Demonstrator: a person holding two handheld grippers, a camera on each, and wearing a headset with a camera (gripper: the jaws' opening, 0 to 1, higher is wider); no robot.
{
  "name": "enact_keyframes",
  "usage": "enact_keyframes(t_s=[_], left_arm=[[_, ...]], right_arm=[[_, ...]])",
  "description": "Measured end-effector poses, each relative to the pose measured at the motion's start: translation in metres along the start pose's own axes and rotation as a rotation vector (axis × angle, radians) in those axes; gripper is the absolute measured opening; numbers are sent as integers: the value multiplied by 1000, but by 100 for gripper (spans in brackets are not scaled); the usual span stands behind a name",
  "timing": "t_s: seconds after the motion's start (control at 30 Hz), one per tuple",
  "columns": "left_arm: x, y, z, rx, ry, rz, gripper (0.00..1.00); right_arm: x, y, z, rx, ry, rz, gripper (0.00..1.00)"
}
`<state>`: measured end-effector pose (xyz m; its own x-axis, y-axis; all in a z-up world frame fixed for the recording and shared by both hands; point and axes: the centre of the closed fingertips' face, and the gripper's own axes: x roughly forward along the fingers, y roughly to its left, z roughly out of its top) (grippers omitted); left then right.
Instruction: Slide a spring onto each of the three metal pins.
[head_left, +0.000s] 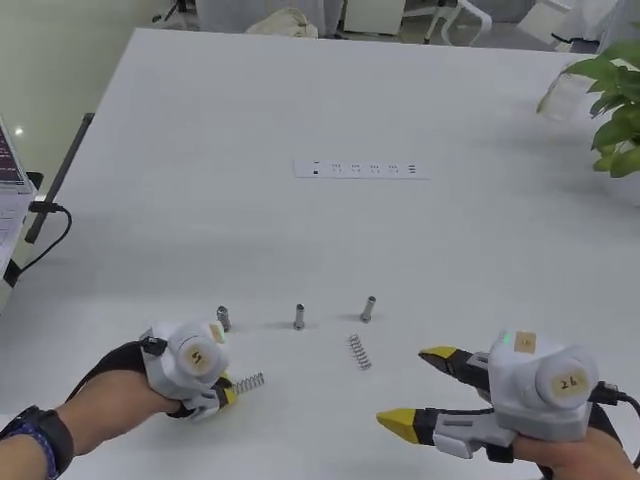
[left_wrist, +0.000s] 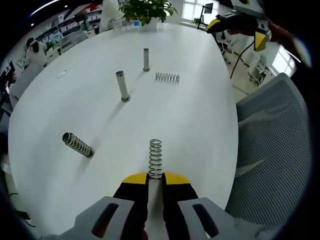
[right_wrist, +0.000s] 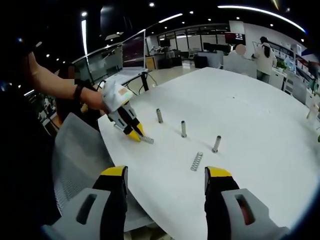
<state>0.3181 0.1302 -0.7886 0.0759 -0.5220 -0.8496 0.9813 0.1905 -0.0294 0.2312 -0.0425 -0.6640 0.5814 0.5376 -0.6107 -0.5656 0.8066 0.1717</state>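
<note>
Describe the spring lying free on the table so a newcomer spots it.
On the white table, find the three upright metal pins in a row near the person. The loose spring lies flat just in front of the right-hand pin in the head view. Unlike the gripped spring in the left claw and the one sleeved on the left pin, nothing touches it.

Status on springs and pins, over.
Left gripper shut on a spring; right gripper open. Left pin sprung, middle pin and right pin bare; loose spring by right pin. Nothing in the way.
</note>
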Motion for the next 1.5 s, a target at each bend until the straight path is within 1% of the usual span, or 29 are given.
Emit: enact_keyframes(t_s=[0.1, 0.23, 0.37, 0.43, 0.5, 0.53, 0.57, 0.63, 0.7, 0.8, 0.87, 0.9, 0.93, 1.1, 1.23, 1.37, 1.5], left_arm=[[-5, -1, -1, -8, -7, 10, 2], [-8, 0, -5, -19, -8, 18, 2], [-5, -3, -13, -16, 16, 19, 2], [-4, -4, -15, -1, 27, 26, 2], [-2, -5, -17, -1, 33, 25, 3], [-2, -4, -16, 2, 27, 29, 3], [-2, -3, -15, -14, 24, 31, 3], [-2, -4, -13, -21, 18, 31, 3], [-1, -3, -12, -31, 12, 31, 7], [-1, -4, -9, -36, 5, 31, 8], [0, -3, -10, -30, 10, 35, 7], [1, 0, -9, -26, 5, 41, 5], [0, 1, -8, -36, 6, 42, 4], [0, 0, -9, -51, 8, 31, 2], [-4, -3, -4, -60, -18, 26, 2], [-10, -3, 0, -60, -38, 34, 2], [-17, -3, 4, -49, -52, 45, 2]], right_arm=[[1, 1, -1, 2, -2, 5, 61], [3, 2, -3, 3, -1, 10, 61], [4, 3, -3, 2, -2, 15, 61], [3, 3, -4, 0, 0, 15, 61], [3, 2, -3, 1, -1, 13, 61], [2, 2, -3, 1, -1, 12, 61], [2, 2, -3, 1, -2, 11, 61], [1, 1, -4, 3, -2, 9, 61], [0, 0, -5, 4, 0, 7, 61], [-1, -1, -7, 8, 1, 5, 61], [-1, 0, -8, 8, 4, 5, 61], [-1, 0, -8, 8, 4, 5, 61], [-1, 0, -8, 9, 4, 5, 60], [1, 1, -9, 8, 5, 9, 60], [1, 2, -7, 9, 2, 11, 60], [4, 1, -8, 14, -1, 14, 60], [7, 4, -8, 10, 2, 25, 60]])
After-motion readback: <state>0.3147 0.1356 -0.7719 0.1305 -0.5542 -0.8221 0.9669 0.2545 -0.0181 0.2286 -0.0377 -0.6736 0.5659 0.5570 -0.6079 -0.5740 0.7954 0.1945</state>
